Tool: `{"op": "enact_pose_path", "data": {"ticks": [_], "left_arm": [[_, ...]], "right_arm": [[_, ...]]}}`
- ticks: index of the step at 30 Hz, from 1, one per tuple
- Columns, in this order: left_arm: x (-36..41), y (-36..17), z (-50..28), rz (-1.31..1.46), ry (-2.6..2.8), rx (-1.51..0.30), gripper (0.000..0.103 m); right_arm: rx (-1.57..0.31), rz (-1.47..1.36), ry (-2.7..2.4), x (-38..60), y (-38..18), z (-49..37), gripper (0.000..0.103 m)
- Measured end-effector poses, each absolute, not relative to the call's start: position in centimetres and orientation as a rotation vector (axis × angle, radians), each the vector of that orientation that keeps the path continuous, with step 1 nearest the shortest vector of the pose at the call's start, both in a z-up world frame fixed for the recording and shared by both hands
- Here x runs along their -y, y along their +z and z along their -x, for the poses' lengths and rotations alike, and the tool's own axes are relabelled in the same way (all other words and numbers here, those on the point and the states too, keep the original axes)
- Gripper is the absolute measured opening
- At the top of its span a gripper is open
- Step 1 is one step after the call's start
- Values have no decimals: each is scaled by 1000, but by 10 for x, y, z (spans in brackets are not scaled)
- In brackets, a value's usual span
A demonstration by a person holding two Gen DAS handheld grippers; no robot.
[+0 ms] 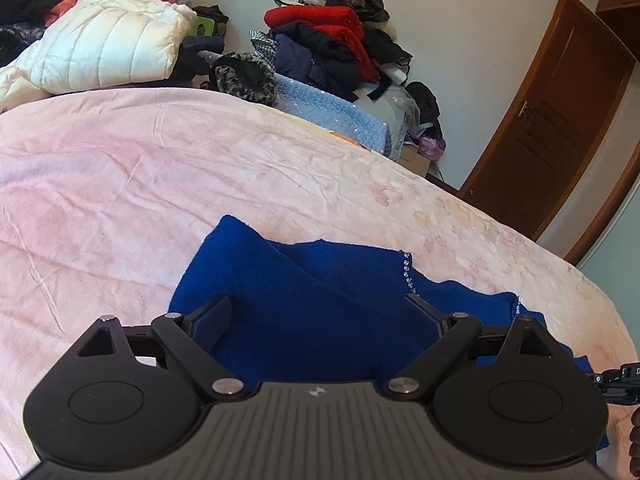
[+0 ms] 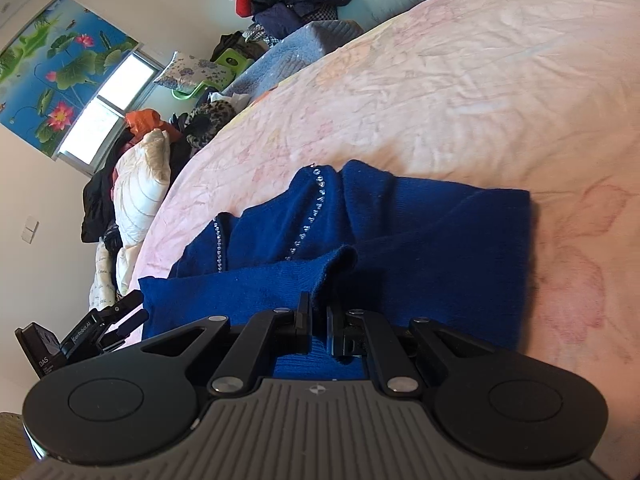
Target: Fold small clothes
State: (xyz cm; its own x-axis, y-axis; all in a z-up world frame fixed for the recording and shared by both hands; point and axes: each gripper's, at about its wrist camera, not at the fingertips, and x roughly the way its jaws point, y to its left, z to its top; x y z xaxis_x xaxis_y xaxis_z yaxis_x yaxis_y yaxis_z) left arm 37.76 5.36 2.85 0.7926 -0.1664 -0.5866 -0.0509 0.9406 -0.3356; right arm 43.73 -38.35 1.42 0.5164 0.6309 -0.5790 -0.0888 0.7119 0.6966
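Observation:
A royal-blue knit garment (image 1: 320, 300) with a line of small rhinestones lies partly folded on the pink bed sheet (image 1: 160, 168). My left gripper (image 1: 320, 312) is open just above it, its jaws wide apart with blue cloth between and beneath them. In the right wrist view the garment (image 2: 420, 240) spreads ahead. My right gripper (image 2: 318, 312) is shut on a raised fold of its near edge. The left gripper (image 2: 120, 316) shows at the lower left of that view, beside the garment's edge.
Piles of clothes sit at the far side of the bed: a white puffer jacket (image 1: 104, 44), a red and dark heap (image 1: 332, 36) and a light blue quilt (image 1: 332, 116). A brown door (image 1: 560, 120) stands at the right. A window (image 2: 108, 108) is at the left.

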Motion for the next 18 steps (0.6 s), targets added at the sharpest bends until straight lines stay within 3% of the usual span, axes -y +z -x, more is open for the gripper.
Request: {"op": "enact_pose_path", "data": {"ticks": [18], "left_arm": [[-33, 14, -387, 271, -55, -702, 93]], "right_arm": [[-936, -693, 456, 409, 2, -431, 10]]}}
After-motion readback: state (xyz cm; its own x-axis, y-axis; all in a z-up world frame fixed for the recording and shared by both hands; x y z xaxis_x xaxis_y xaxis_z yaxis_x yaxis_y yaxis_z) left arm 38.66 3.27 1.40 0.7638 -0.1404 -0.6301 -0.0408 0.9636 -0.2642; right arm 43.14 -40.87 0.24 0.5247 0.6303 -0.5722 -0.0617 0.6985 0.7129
